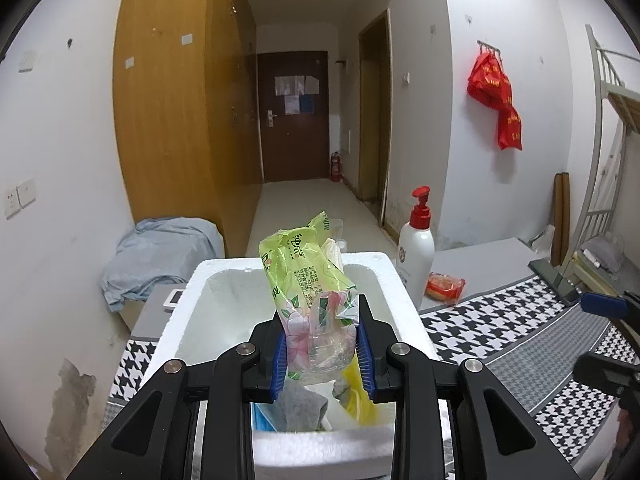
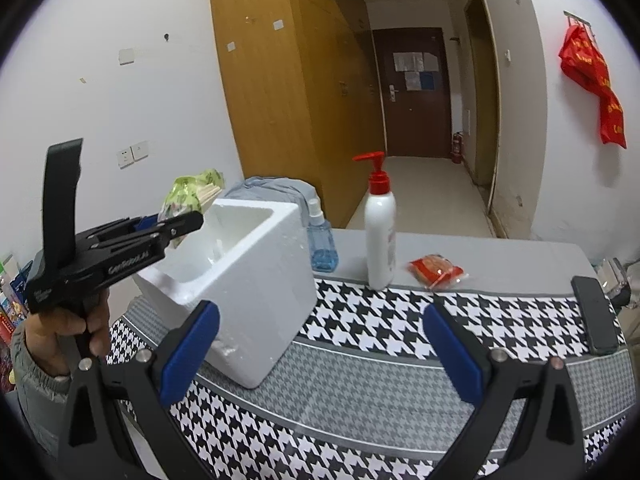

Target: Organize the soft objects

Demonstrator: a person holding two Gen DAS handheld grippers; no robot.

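**A:** How far along does the sorting look?

**B:** Partway, I'd say. The white foam box [image 1: 390,276] already holds a few things: a grey cloth [image 1: 298,406], something yellow [image 1: 360,400] and a bit of blue at its near wall. I can't tell exactly what each one is.

**A:** And the left gripper [image 1: 323,356]?

**B:** Clenched on a green tissue pack [image 1: 308,280], its floral plastic end pinched between the blue pads. The pack stands up over the box's open top, above the rim, so it isn't dropped in yet.

**A:** The right gripper [image 2: 320,354]?

**B:** Its jaws stand wide apart with nothing between them. It hangs over the houndstooth tablecloth [image 2: 380,328], just to the right of the box.

**A:** What is left outside the box?

**B:** A small red packet [image 2: 438,270] lies on the cloth, well to the right of the box, past the white pump bottle [image 2: 380,232]. It looks soft, so I judge it the likely next candidate. A blue spray bottle [image 2: 322,244] stands just behind the box's right corner, but both bottles look rigid and probably stay out.

**A:** So the remaining steps?

**B:** Lower and release the tissue pack into the box, then probably fetch the red packet. A bluish cloth heap [image 1: 160,252] sits behind the box to its left; whether it belongs to the job, I can't say.
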